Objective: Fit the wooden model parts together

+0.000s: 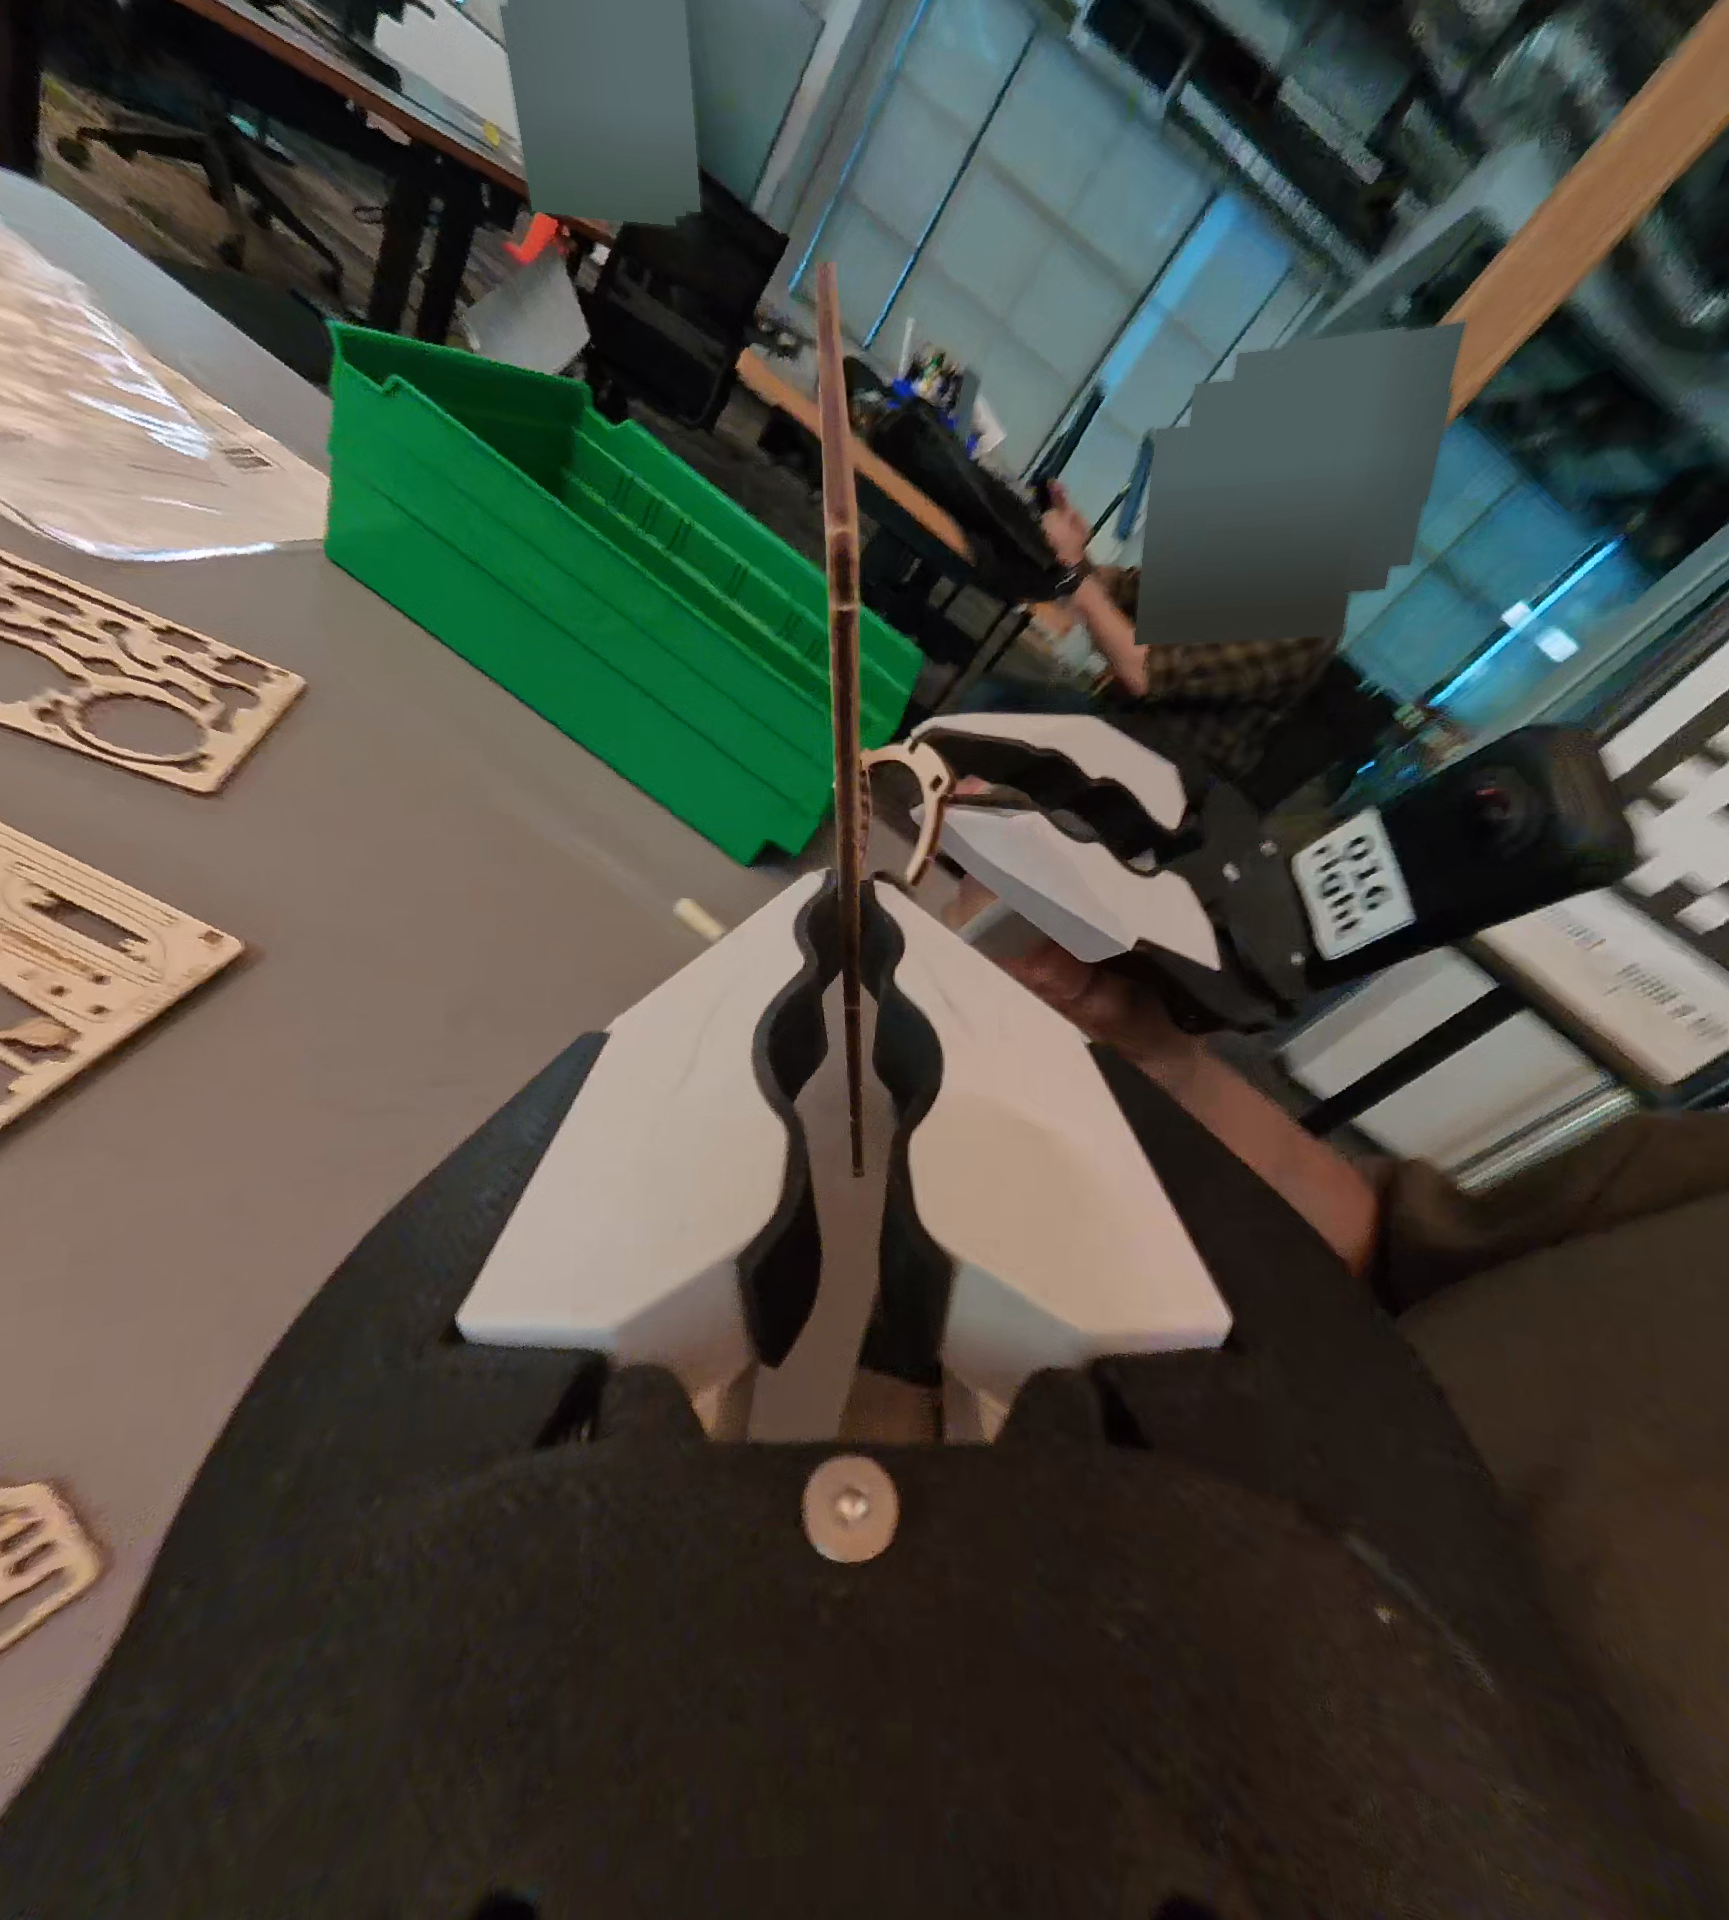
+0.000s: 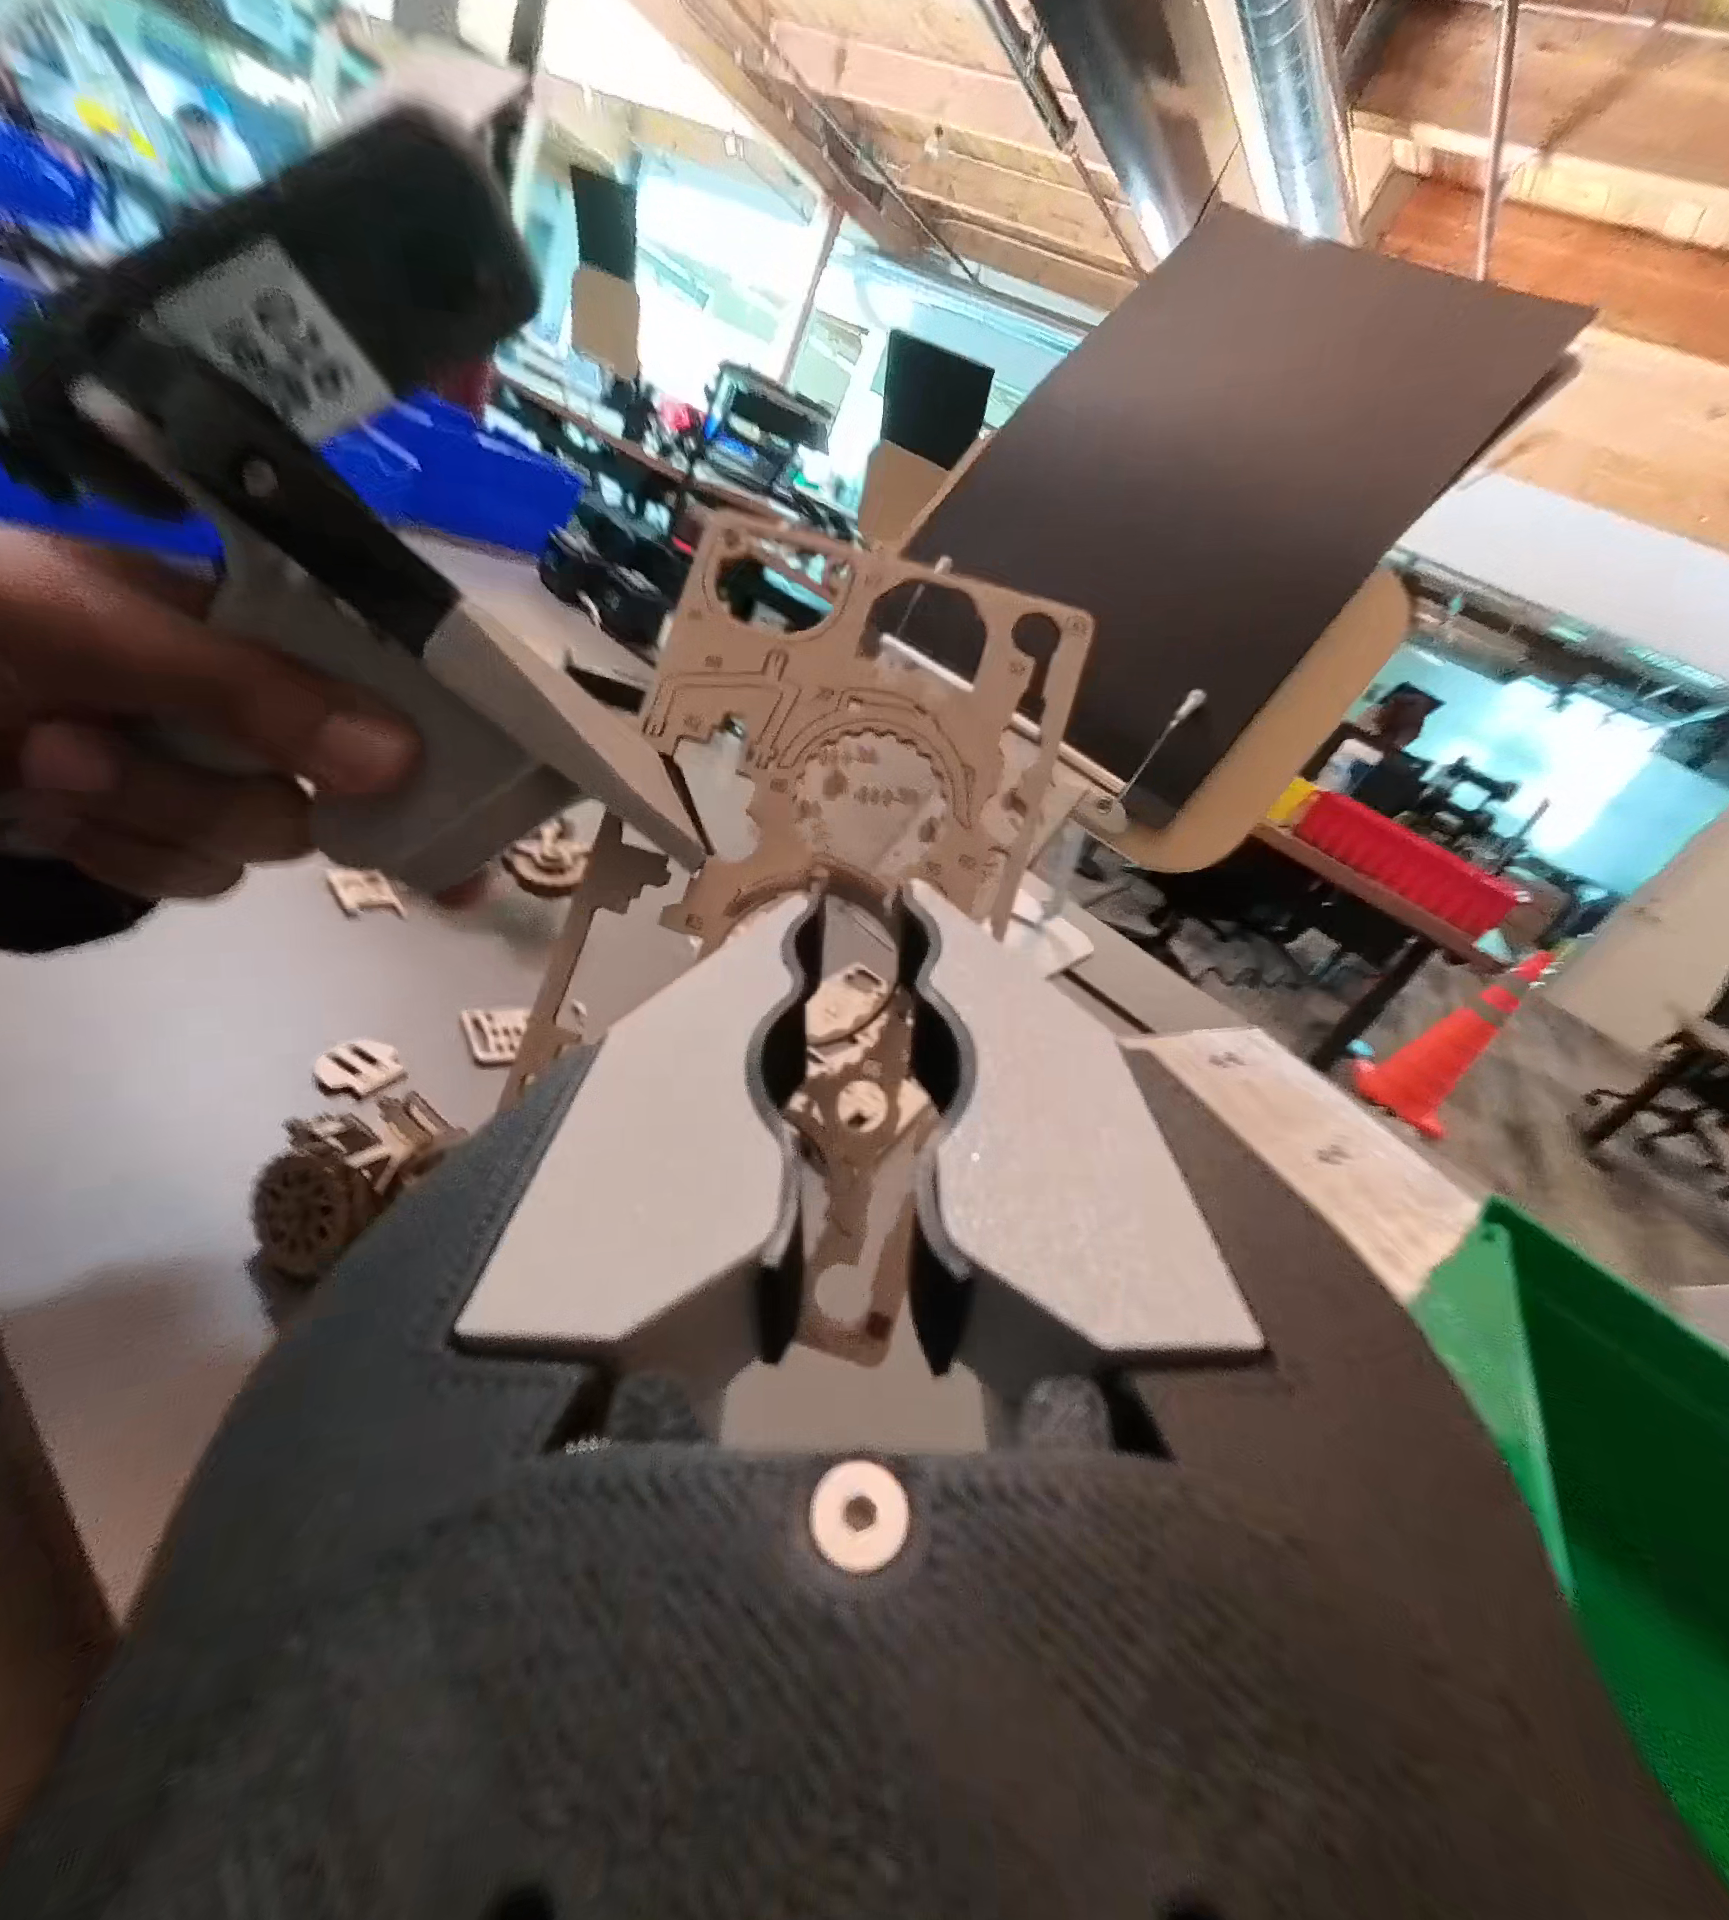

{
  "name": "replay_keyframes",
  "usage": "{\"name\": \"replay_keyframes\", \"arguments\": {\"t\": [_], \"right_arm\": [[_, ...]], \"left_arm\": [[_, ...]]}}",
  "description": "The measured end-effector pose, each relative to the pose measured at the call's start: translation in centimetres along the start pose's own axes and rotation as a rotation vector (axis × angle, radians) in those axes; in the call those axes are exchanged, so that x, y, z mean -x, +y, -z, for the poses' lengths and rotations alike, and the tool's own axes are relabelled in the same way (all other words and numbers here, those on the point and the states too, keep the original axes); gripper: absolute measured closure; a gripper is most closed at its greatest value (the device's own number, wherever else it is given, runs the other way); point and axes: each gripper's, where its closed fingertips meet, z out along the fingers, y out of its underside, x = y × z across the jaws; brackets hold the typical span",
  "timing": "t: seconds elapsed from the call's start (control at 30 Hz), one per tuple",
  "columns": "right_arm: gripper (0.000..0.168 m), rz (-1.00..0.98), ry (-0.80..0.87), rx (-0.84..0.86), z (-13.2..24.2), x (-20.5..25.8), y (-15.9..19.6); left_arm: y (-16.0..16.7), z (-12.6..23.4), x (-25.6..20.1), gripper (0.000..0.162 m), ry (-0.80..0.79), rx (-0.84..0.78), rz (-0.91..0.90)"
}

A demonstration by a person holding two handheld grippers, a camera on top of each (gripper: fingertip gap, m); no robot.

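In the left wrist view my left gripper (image 1: pixel 852 896) is shut on a thin wooden parts sheet (image 1: pixel 837 520), which stands edge-on straight up out of the jaws. My right gripper (image 1: pixel 927 826) comes in from the right, shut on a small curved wooden part (image 1: pixel 907 764) that touches the sheet's side. In the right wrist view the sheet (image 2: pixel 870 717) faces me, full of cut-outs, held at its left edge by the left gripper (image 2: pixel 685 826). My right gripper (image 2: pixel 858 902) has its tips against the sheet's lower middle, on the curved part (image 2: pixel 844 883).
A green bin (image 1: pixel 569 582) stands on the grey table (image 1: pixel 424 831) behind the sheet. Other wooden sheets (image 1: pixel 101 675) lie to the left by a plastic bag (image 1: pixel 39 364). A partly built wooden vehicle (image 2: pixel 340 1184) and loose parts (image 2: pixel 361 1065) lie lower left. Less than 4 cm separates the two grippers' tips.
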Motion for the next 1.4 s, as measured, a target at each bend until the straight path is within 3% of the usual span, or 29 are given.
{"name": "replay_keyframes", "arguments": {"t": [0.17, 0.37, 0.67, 0.8, 0.9, 1.03, 1.07, 1.13, 1.17, 1.27, 1.4], "right_arm": [[0.150, -0.161, -0.033, -0.071, 0.7, -1.1, -1.0], [0.151, -0.110, -0.034, -0.027, 0.6, -1.0, -0.3], [0.157, -0.241, 0.039, -0.033, 1.4, -4.1, 0.3], [0.145, -0.393, 0.018, 0.029, 1.3, -5.1, 2.0], [0.132, -0.553, -0.123, 0.093, 0.8, -3.4, 3.2], [0.156, -0.820, -0.265, 0.117, 0.9, -2.6, 4.1], [0.160, -0.881, -0.278, 0.120, 0.9, -2.8, 4.5], [0.168, -0.991, -0.240, 0.147, 1.0, -3.7, 5.8], [0.167, -1.021, -0.209, 0.178, 1.1, -4.1, 6.7], [0.168, -0.987, -0.141, 0.364, 1.3, -3.8, 10.4], [0.168, -0.850, 0.021, 0.566, 1.5, -4.1, 14.9]], "left_arm": [[-0.2, 0.1, 0.3, 0.162, 0.064, -0.040, 0.136], [-0.1, 0.0, 0.1, 0.162, 0.083, -0.048, 0.163], [-0.7, 0.4, 1.6, 0.162, 0.082, -0.100, 0.250], [-1.6, -0.3, 1.5, 0.162, 0.132, -0.077, 0.304], [-2.0, -1.7, 0.7, 0.162, 0.201, -0.002, 0.337], [-1.0, -3.6, 0.7, 0.162, 0.213, 0.130, 0.335], [-0.7, -3.8, 1.4, 0.157, 0.179, 0.161, 0.341], [0.0, -3.8, 3.3, 0.121, 0.072, 0.193, 0.317], [0.0, -3.3, 4.3, 0.115, 0.019, 0.183, 0.288], [-0.4, -0.6, 6.5, 0.106, -0.117, 0.103, 0.184], [0.3, 3.6, 5.7, 0.105, -0.140, 0.047, 0.071]]}}
